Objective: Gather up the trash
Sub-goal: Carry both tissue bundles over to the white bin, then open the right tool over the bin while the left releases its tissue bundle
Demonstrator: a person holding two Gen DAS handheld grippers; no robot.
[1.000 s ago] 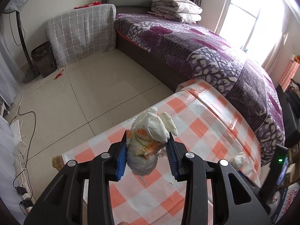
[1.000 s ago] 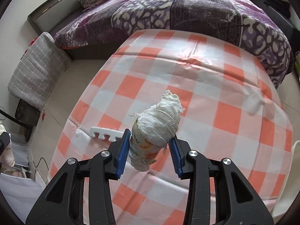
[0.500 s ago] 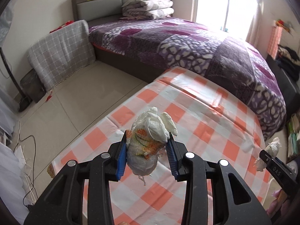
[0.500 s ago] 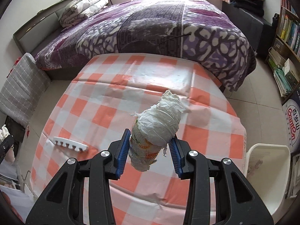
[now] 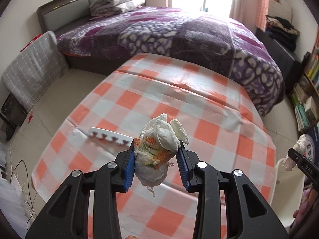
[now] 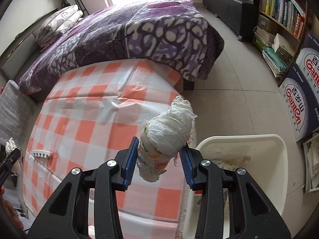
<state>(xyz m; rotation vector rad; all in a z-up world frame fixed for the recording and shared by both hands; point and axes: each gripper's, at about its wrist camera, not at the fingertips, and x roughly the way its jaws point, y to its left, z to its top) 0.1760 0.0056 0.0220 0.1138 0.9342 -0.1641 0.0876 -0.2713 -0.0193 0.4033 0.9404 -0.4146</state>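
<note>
My left gripper (image 5: 156, 159) is shut on a crumpled white and orange paper wad (image 5: 157, 149), held above the orange-and-white checked tablecloth (image 5: 179, 103). My right gripper (image 6: 160, 159) is shut on a second wrapped white wad (image 6: 165, 139), held over the table's right edge beside the white trash bin (image 6: 279, 159). The bin holds some scraps. The right gripper with its wad also shows at the far right of the left wrist view (image 5: 299, 155). A white comb-shaped foam strip (image 5: 107, 136) lies on the table's left side; it also shows in the right wrist view (image 6: 41, 153).
A bed with a purple patterned cover (image 5: 179, 35) stands behind the table. A bookshelf (image 6: 283, 20) and printed cartons (image 6: 299, 103) stand right of the bin. A grey checked cushion (image 5: 31, 75) leans on the floor at left, with cables (image 5: 18, 171) below it.
Both grippers have swung to the right, each still holding its wad. The right gripper has moved from over the table to beside the white bin, which is now large in its view.
</note>
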